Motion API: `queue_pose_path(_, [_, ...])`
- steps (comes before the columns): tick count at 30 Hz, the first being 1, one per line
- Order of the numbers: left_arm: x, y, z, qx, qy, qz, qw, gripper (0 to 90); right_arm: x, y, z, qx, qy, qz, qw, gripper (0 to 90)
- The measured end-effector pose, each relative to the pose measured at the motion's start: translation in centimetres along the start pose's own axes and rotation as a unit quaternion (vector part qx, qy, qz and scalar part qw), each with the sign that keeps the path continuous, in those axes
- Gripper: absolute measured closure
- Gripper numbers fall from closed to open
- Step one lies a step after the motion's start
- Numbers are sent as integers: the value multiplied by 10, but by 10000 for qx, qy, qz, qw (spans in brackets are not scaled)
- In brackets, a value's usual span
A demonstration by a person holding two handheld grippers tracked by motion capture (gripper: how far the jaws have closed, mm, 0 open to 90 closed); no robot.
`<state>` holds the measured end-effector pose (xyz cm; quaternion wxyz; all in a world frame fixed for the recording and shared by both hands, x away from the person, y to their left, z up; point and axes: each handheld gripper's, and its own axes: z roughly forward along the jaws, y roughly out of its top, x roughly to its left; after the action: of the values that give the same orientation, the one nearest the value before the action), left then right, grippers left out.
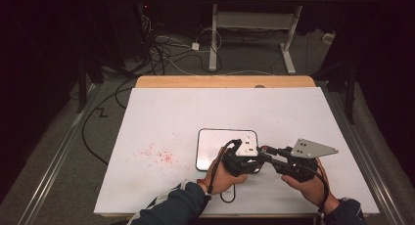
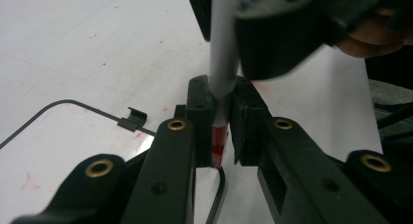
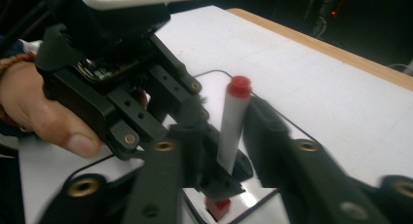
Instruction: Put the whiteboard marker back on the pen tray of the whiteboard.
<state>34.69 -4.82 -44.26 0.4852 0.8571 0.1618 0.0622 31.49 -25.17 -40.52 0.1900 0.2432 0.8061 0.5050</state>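
Gripping the red cap end of a white marker (image 2: 221,83), the left gripper (image 2: 221,136) meets the right gripper (image 3: 229,160), jaws narrowed round the barrel, above the small whiteboard (image 1: 208,142); uneven pulling could fling the cap or drop the marker.

1. No word, number or brand can be read on anything here.
2. The white marker (image 3: 233,131) has a bare barrel with no print.
3. The small whiteboard (image 1: 210,137) carries no writing.
4. The red flecks (image 1: 159,155) on the table form no sign.
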Motion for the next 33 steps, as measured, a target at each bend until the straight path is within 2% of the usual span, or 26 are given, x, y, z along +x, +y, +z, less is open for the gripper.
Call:
queue_pose_path(2, [0, 0, 0, -31, -21, -20, 10000, 780, -1, 1, 1, 11, 0, 13, 10000, 807])
queue_pose_path(4, [1, 0, -2, -73, 61, -56, 9999, 759, -3, 2, 2, -1, -2, 54, 10000, 811])
queue_pose_path(6, [2, 0, -7, -78, 212, -115, 9997, 641, -5, 3, 2, 12, -67, 176, 9998, 812])
queue_pose_path(9, [4, -5, -24, 7, 514, -15, 9987, 439, -13, 6, 1, 73, -166, 431, 9989, 813])
queue_pose_path(11, [4, -12, -40, 78, 787, 252, 9965, 355, -20, 10, 2, 221, -274, 605, 9975, 813])
queue_pose_path(13, [6, -23, -62, 1, 987, 384, 9944, 322, -31, 11, 6, 393, -221, 935, 9946, 813])
queue_pose_path(15, [7, -34, -83, 57, 1289, 596, 9898, 291, -42, 10, 13, 640, -29, 1300, 9894, 813])
queue_pose_path(16, [9, -40, -94, 104, 1440, 630, 9875, 287, -47, 9, 16, 701, 14, 1483, 9865, 813])
queue_pose_path(18, [13, -54, -113, 137, 1644, 455, 9852, 254, -55, 6, 23, 903, 235, 1811, 9790, 813])
queue_pose_path(19, [14, -61, -123, 147, 1752, 373, 9837, 254, -59, 5, 26, 940, 232, 1931, 9764, 813])
queue_pose_path(20, [18, -68, -130, 113, 1715, 393, 9843, 253, -63, 3, 30, 928, 278, 2040, 9742, 813])
queue_pose_path(21, [19, -76, -139, 224, 1884, 183, 9817, 253, -67, 2, 34, 951, 307, 2163, 9712, 812])
queue_pose_path(22, [21, -84, -144, 313, 1997, 92, 9793, 252, -70, 2, 37, 950, 294, 2241, 9695, 811])
queue_pose_path(23, [22, -93, -149, 417, 2103, 21, 9767, 249, -73, 1, 41, 961, 225, 2277, 9687, 811])
queue_pose_path(25, [26, -108, -158, 516, 2180, -215, 9743, 228, -79, 0, 50, 1029, 111, 2333, 9669, 811])
queue_pose_path(27, [31, -119, -165, 634, 2276, -445, 9707, 228, -86, -2, 58, 1040, 84, 2578, 9605, 809])
queue_pose_path(30, [40, -131, -173, 683, 2323, -766, 9672, 227, -92, -10, 72, 1101, -15, 2752, 9551, 795])
queue_pose_path(31, [42, -134, -174, 664, 2321, -880, 9664, 227, -94, -13, 76, 1119, -47, 2844, 9521, 787])
queue_pose_path(33, [45, -136, -175, 667, 2281, -1039, 9658, 227, -95, -18, 83, 1219, -243, 2863, 9500, 770])
